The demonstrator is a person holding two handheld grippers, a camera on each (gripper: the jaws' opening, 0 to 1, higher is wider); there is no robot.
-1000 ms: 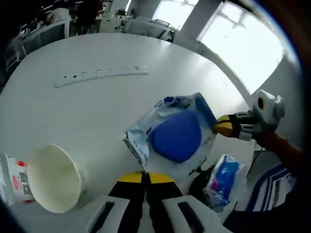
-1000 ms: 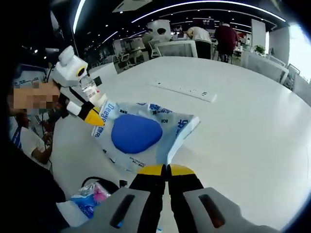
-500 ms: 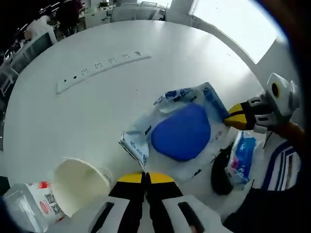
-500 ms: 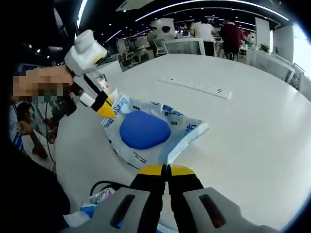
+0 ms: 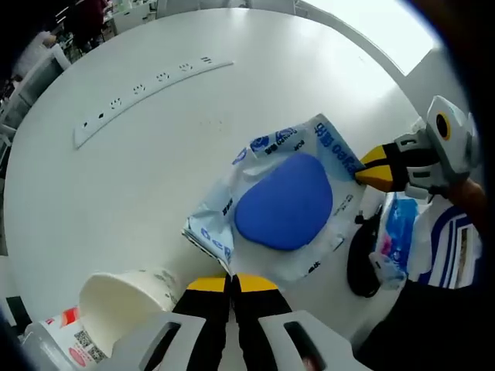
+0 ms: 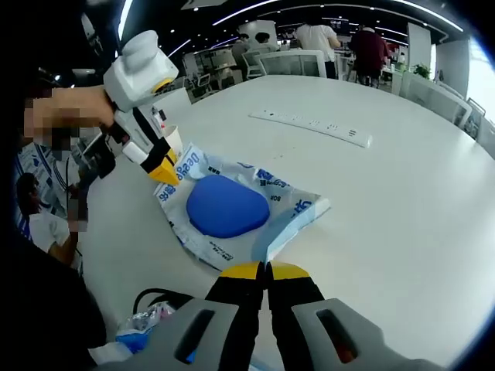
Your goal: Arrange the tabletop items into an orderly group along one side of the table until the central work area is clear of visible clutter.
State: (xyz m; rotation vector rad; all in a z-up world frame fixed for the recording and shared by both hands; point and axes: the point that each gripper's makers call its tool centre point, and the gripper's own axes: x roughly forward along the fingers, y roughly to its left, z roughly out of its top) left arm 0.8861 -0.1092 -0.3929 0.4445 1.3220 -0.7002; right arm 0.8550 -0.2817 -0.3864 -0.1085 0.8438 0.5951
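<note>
Wet-wipe pack [image 5: 287, 205], blue lid up, near table [image 5: 139, 170] edge; opposite edges pinched by closed left gripper [image 5: 231, 283] and right gripper [image 6: 266, 270]. Risk: uneven pull tearing film, or nudging paper cup [image 5: 124, 303] just beside.
</note>
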